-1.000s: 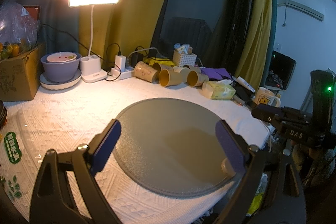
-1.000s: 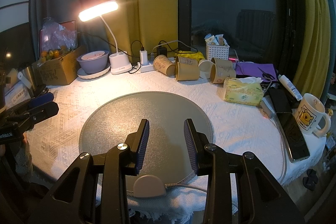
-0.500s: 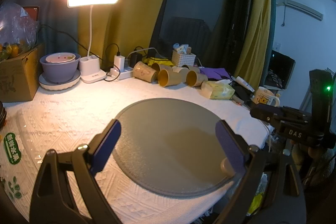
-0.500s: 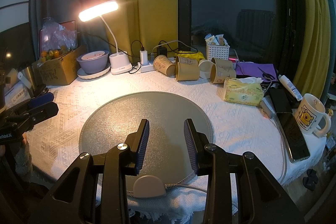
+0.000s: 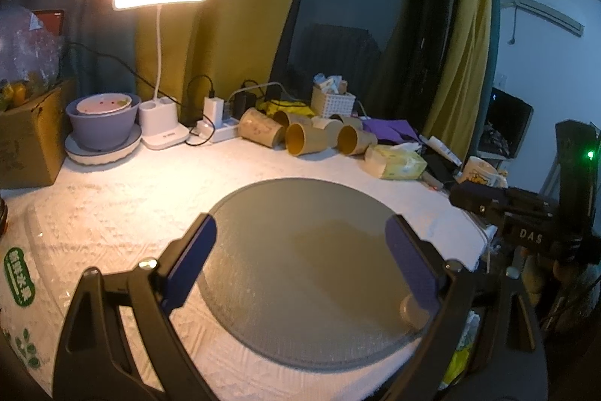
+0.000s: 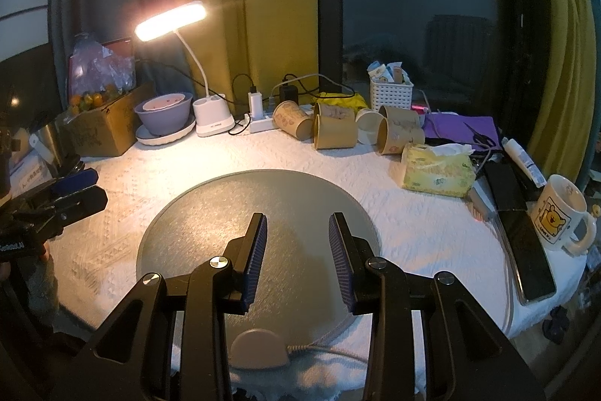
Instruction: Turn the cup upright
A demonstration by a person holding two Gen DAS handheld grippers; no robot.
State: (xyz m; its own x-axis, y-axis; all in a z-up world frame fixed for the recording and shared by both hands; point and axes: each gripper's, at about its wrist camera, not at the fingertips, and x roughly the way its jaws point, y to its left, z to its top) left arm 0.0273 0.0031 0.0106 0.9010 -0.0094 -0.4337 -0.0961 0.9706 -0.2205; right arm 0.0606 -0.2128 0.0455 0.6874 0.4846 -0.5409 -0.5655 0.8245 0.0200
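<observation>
Several tan paper cups [image 5: 308, 138] lie on their sides in a cluster at the back of the table; they also show in the right wrist view [image 6: 334, 132]. My left gripper [image 5: 300, 247] is wide open and empty, held above the near edge of the round grey mat [image 5: 300, 213]. My right gripper [image 6: 296, 243] is open with a narrower gap and empty, above the mat [image 6: 210, 213] near the front edge. Each gripper shows at the side of the other's view, the right gripper [image 5: 488, 200] and the left gripper [image 6: 80, 188]. Both are far from the cups.
A lit desk lamp [image 6: 210, 119], stacked bowls [image 6: 165, 115] and a cardboard box [image 6: 101, 130] stand at the back left. A tissue pack [image 6: 435, 171], a phone [image 6: 526, 250], a yellow-bear mug [image 6: 559, 213] and a white basket [image 6: 390, 93] are on the right.
The left wrist view has shifted slightly, with the table objects drifting a little left. The right gripper has not visibly moved. Both jaws keep their openings.
</observation>
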